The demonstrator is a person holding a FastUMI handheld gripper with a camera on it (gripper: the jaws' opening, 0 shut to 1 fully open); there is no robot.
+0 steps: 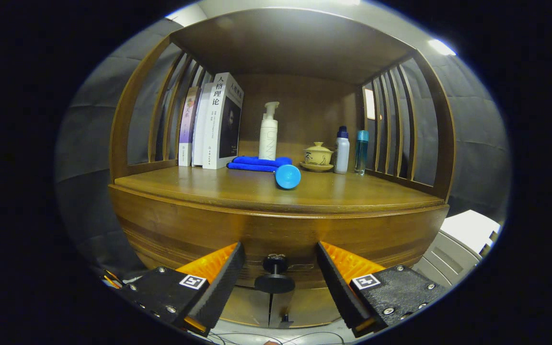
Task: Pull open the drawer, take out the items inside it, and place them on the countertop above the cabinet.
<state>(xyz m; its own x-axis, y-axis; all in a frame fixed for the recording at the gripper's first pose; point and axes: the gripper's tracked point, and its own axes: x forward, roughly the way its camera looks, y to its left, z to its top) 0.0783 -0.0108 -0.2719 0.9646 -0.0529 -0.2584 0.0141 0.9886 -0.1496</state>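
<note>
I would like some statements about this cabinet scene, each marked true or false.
1. The gripper is open, with the drawer knob between its fingers. True.
2. The fingers already press on the knob. False: there is a gap on each side of it.
3. The drawer is pulled out. False: its front sits flush under the countertop.
4. A white pump bottle stands behind the folded blue cloth. True.
5. The books lie flat on the countertop. False: they stand upright beside the slatted side of the shelf.
6. A lidded tea bowl on a saucer stands beside a white bottle with a dark cap. True.
</note>
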